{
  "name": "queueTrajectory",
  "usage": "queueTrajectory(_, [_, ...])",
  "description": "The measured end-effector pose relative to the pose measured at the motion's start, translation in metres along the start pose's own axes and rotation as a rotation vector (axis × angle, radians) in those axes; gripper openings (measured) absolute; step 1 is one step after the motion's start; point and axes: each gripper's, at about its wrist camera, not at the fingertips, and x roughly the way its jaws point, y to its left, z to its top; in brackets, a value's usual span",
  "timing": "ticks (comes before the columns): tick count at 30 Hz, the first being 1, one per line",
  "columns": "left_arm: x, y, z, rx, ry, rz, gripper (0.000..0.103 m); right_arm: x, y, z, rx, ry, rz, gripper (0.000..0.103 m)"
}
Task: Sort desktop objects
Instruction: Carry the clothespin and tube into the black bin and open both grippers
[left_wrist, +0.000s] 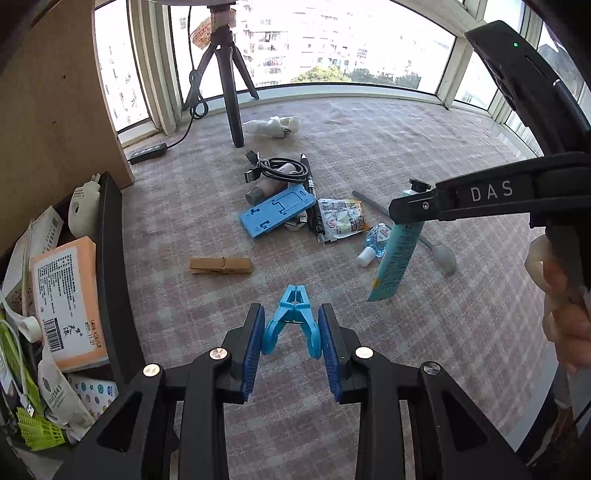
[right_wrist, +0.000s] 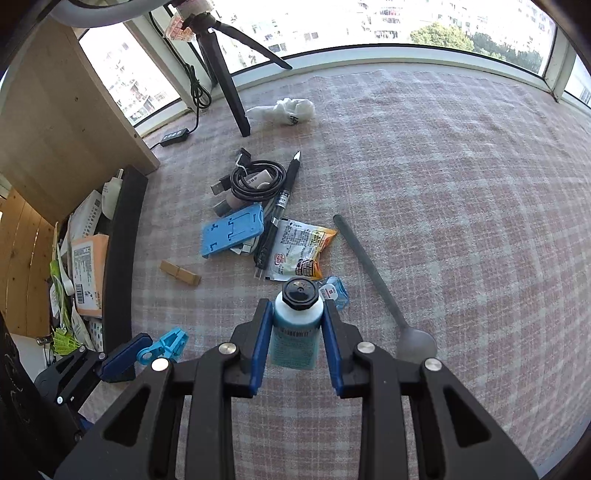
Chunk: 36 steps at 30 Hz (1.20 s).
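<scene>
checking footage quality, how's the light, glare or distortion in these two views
Left wrist view: the windows are blown out, daylight is bright, and the fisheye bends the sill; the blue plastic clothespin in the left claw is sharp. Right wrist view: same overexposed glass and curved edges; the teal tube is sharp.

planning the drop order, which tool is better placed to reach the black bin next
Left. The left tool, gripping the blue clip, sits right beside the black bin. The right tool holds the teal tube farther away.

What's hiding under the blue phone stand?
The blue phone stand lies on a brownish tube and something white. Whatever else it covers cannot be seen.
</scene>
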Motion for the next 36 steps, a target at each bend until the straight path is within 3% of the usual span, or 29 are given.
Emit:
queueTrajectory(10, [-0.026, 0.089, -0.006, -0.168, -0.062, 0.096, 0.028, -0.012, 0.085, 0.024, -0.155, -0.044, 0.047, 0.026])
queueTrajectory(22, [-0.071, 0.206, -0.029, -0.367, -0.132, 0.24, 0.028, -0.035, 0.222, 0.065, -0.359, -0.081, 0.156, 0.026])
queueTrajectory(33, [-0.075, 0.26, -0.029, -0.442, -0.163, 0.285, 0.029, 0.001, 0.311, 0.094, -0.447, -0.077, 0.166, 0.026])
queueTrajectory(35, [-0.073, 0.268, -0.027, -0.46, -0.158, 0.299, 0.03, 0.012, 0.324, 0.097, -0.472, -0.064, 0.166, 0.027])
queueTrajectory(36, [-0.071, 0.272, -0.026, -0.473, -0.148, 0.296, 0.036, 0.017, 0.329, 0.098, -0.481, -0.053, 0.167, 0.028])
